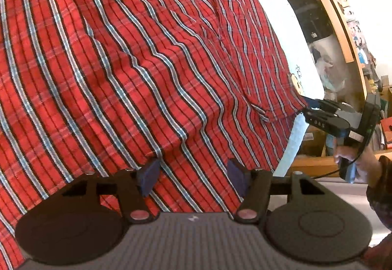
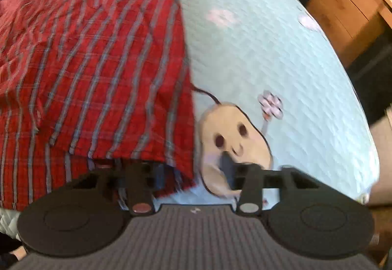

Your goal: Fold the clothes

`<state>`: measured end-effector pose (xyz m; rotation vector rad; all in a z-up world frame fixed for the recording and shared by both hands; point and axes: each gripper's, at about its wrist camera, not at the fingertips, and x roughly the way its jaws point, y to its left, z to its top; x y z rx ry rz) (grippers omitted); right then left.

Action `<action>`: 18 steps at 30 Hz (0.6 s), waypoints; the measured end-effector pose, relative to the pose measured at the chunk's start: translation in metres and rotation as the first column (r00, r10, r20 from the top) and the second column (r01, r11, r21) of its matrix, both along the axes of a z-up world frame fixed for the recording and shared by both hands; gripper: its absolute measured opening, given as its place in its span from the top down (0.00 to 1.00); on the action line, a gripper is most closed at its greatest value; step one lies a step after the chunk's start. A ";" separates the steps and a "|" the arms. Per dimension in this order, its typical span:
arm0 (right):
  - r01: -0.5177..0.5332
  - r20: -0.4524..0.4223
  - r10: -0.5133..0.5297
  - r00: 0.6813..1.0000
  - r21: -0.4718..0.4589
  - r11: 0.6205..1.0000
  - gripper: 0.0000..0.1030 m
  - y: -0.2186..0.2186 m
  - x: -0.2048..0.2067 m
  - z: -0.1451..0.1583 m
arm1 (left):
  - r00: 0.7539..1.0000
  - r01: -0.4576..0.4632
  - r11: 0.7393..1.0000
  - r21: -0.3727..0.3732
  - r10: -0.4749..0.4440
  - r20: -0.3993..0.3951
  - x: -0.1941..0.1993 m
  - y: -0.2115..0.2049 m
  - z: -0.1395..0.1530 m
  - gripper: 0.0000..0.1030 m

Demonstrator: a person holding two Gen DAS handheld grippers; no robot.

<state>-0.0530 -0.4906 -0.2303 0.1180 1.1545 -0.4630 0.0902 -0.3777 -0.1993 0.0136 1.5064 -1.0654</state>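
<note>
A red plaid shirt [image 1: 137,69] with blue-white stripes fills the left wrist view and lies over a pale blue bedspread [image 2: 269,54]. My left gripper [image 1: 193,176] is open, its blue pads wide apart just above the shirt's near hem. My right gripper [image 2: 193,172] is open at the shirt's [image 2: 93,78] right hem corner, the left finger under the cloth edge. In the left wrist view the right gripper [image 1: 308,108] touches the shirt's far right corner, held by a hand [image 1: 352,159].
The bedspread has a cartoon face print [image 2: 232,137] and small flowers [image 2: 270,104]. Wooden furniture [image 2: 343,7] stands beyond the bed's right edge. A wooden shelf with photos [image 1: 343,12] rises behind the bed.
</note>
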 end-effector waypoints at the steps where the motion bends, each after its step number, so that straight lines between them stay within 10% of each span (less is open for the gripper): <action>1: 0.004 0.007 -0.004 1.000 0.000 1.000 0.97 -0.004 -0.001 -0.004 | 1.000 0.007 1.000 0.001 -0.007 0.000 -0.001 0.001 0.001 0.38; 10: 0.043 -0.290 -0.087 0.953 -0.155 0.987 1.00 -0.015 0.011 0.000 | 0.989 0.145 0.989 -0.032 -0.146 -0.040 -0.025 0.008 -0.007 0.32; 18: 0.108 -0.092 -0.110 0.990 -0.028 0.994 0.99 -0.018 0.014 0.024 | 0.988 0.104 0.993 -0.060 -0.110 -0.108 -0.016 0.015 -0.008 0.33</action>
